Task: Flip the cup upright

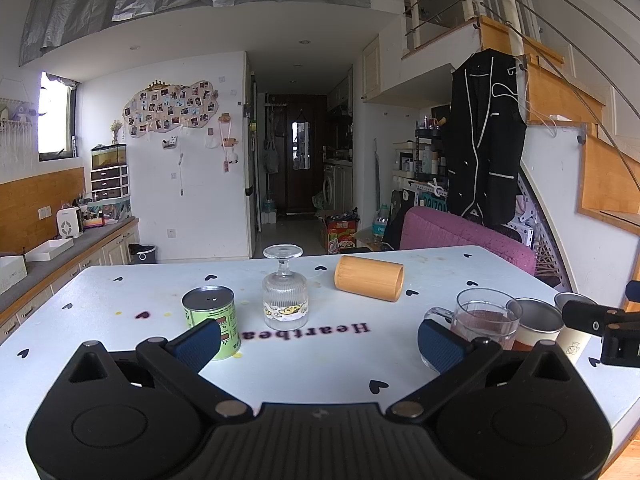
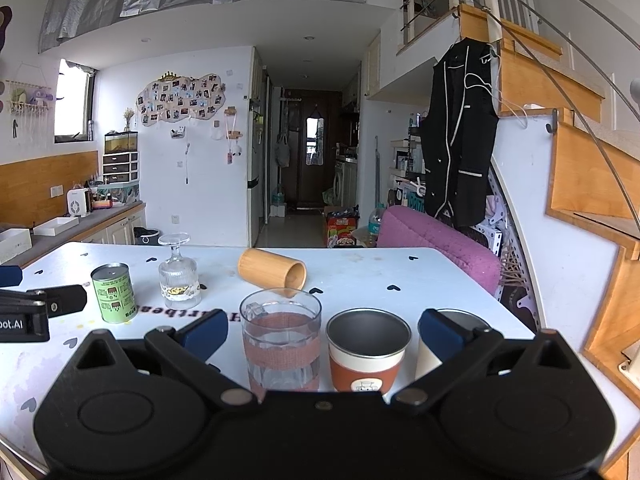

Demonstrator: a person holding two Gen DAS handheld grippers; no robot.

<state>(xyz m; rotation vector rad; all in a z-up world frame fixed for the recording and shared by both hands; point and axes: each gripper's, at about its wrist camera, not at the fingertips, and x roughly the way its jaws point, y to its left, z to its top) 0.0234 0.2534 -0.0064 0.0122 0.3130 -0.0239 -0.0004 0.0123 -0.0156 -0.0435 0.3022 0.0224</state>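
Note:
A clear stemmed glass (image 1: 285, 292) stands upside down on the white table (image 1: 120, 300), foot on top; it also shows in the right wrist view (image 2: 179, 276). A bamboo cup (image 1: 369, 278) lies on its side behind it, also in the right wrist view (image 2: 272, 271). My left gripper (image 1: 318, 342) is open and empty, short of the glass. My right gripper (image 2: 324, 334) is open and empty, with an upright glass mug (image 2: 281, 340) and an orange-sleeved cup (image 2: 368, 350) standing between its fingers. The right gripper also shows in the left view (image 1: 600, 326).
A green tin can (image 1: 211, 318) stands left of the glass. A glass mug (image 1: 482, 320), an orange-sleeved cup (image 1: 536, 322) and a white cup (image 1: 574, 334) stand at the right. A pink chair (image 1: 460, 236) is behind the table. A counter (image 1: 60, 256) runs along the left.

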